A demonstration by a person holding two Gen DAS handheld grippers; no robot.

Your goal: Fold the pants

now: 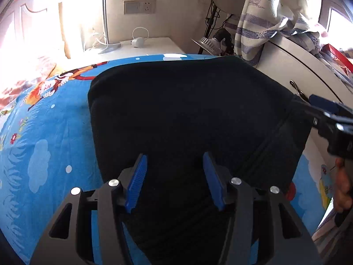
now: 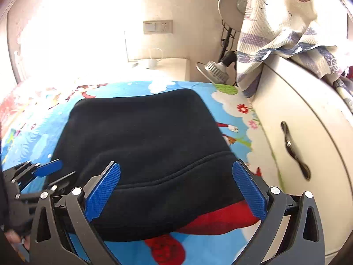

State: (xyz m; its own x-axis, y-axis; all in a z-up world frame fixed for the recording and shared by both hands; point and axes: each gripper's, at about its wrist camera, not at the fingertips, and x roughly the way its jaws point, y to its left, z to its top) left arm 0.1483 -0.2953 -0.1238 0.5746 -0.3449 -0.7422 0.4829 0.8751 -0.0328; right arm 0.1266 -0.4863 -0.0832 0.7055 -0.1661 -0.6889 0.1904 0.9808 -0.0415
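Observation:
Black pants (image 1: pixel 181 110) lie folded into a rough rectangle on a blue cartoon-print bed sheet (image 1: pixel 44 145). My left gripper (image 1: pixel 175 161) hovers over the near part of the cloth, its blue pads apart and nothing pinched between them. In the right wrist view the same pants (image 2: pixel 143 137) show a stitched seam across the near edge. My right gripper (image 2: pixel 176 167) stands wide open above that edge, the fingers straddling it without pressing. The left gripper (image 2: pixel 48 167) shows at that view's left edge, and the right gripper (image 1: pixel 326 114) enters the left wrist view from the right.
A white cabinet (image 2: pixel 308 132) with a dark metal handle (image 2: pixel 293 150) stands close along the bed's right side, a striped cloth (image 2: pixel 275 33) draped over it. Behind the bed are a white bedside table (image 1: pixel 154 44), a lamp (image 2: pixel 211 70) and a wall socket (image 1: pixel 140 6).

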